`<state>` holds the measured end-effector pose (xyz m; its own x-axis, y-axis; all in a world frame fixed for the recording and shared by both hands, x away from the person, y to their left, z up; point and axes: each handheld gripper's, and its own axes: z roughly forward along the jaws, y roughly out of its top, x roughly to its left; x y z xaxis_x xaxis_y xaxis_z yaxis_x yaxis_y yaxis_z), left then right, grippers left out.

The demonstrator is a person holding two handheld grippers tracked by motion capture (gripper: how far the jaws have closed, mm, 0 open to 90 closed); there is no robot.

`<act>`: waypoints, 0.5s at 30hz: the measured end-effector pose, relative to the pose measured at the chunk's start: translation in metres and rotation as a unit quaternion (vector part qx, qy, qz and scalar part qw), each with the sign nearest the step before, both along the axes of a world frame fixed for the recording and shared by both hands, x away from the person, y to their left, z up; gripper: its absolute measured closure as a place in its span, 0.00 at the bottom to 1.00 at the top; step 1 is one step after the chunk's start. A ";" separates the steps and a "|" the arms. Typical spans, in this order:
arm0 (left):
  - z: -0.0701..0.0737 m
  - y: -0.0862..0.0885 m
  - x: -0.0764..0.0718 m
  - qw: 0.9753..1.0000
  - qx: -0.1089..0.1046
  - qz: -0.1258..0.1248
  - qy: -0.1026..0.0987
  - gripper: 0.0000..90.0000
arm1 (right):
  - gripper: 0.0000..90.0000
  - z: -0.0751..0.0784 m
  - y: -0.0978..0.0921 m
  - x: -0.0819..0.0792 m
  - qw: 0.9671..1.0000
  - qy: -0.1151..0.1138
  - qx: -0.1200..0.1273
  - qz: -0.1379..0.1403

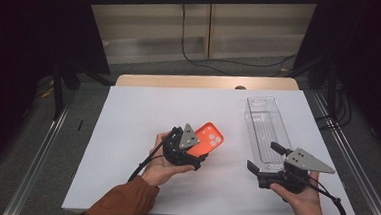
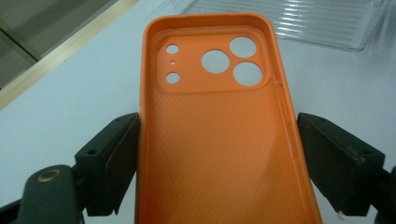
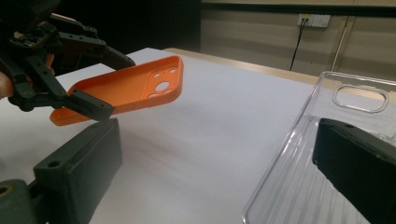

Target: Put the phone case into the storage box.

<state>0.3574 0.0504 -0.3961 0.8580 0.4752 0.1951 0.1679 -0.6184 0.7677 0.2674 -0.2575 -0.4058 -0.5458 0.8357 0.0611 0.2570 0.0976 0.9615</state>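
Observation:
My left gripper (image 1: 196, 149) is shut on an orange phone case (image 1: 209, 138), its jaws pressed on the two long edges. The case (image 2: 215, 140) is held inside-up with its camera holes at the far end. In the right gripper view the orange case (image 3: 126, 88) hangs tilted above the table in the left gripper (image 3: 109, 84). A clear plastic case (image 1: 265, 124) lies lengthwise on the right of the table. My right gripper (image 1: 264, 157) stands open at its near end. One jaw is left of the clear case (image 3: 317, 130) and the other is over it.
A white sheet (image 1: 138, 114) covers the table, with a wooden strip along the far edge. Beyond it are a grey floor, a trailing black cable (image 1: 191, 57) and dark stand legs at both sides. A corner of the clear case (image 2: 299, 18) lies past the orange one.

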 end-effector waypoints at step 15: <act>0.006 0.018 -0.011 0.999 -0.022 0.016 -0.029 0.18 | 0.03 0.004 0.048 0.033 0.999 0.029 -0.003 0.043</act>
